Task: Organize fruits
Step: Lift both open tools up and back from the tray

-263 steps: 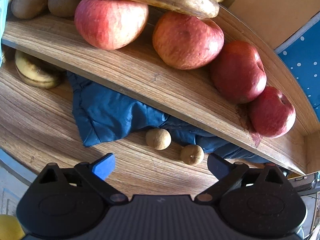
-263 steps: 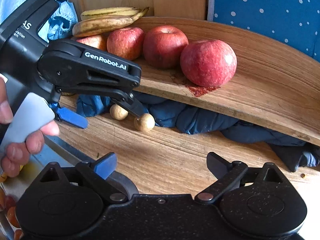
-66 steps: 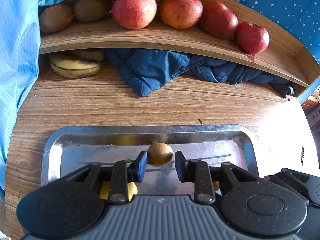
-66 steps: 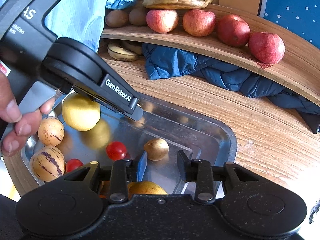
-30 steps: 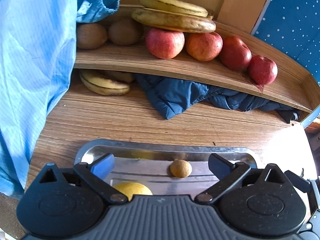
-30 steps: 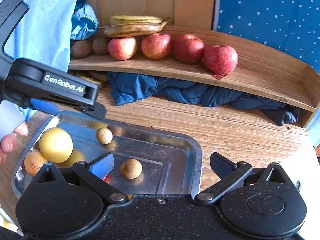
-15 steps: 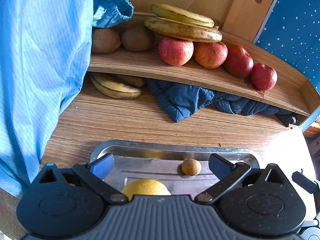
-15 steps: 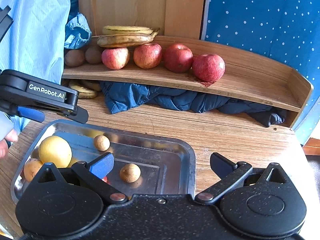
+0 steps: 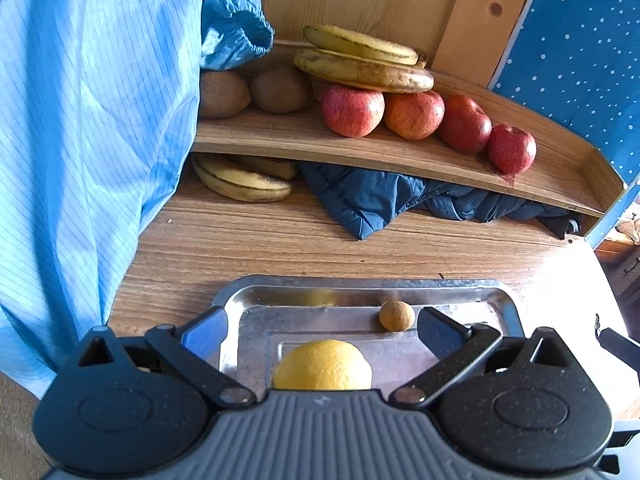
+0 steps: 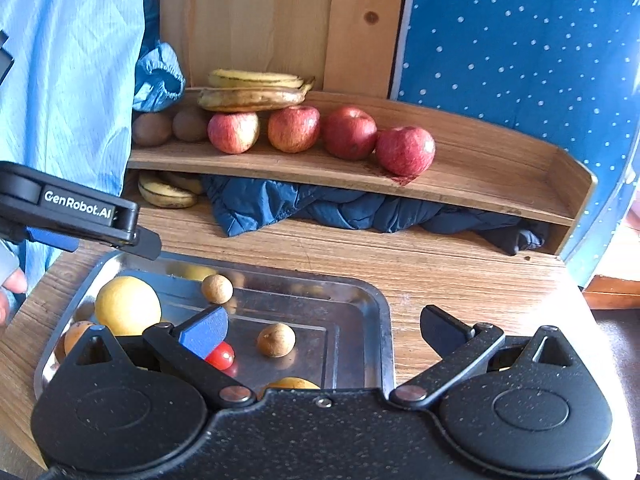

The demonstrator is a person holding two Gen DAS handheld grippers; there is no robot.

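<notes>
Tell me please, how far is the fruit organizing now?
Done: two small brown fruits lie in the metal tray with a yellow fruit; four apples line the shelf. In hand: nothing; left gripper and right gripper are open. Left: perhaps the bananas under the shelf.

- Apples (image 10: 294,129): red, yellow-streaked
- Bananas (image 10: 252,98): yellow, brown-spotted
- Tray (image 10: 356,280): silver
- Backdrop (image 10: 520,60): blue, white dots
- Garment (image 9: 80,120): light blue, pinstriped
- Cloth (image 10: 320,204): navy
</notes>
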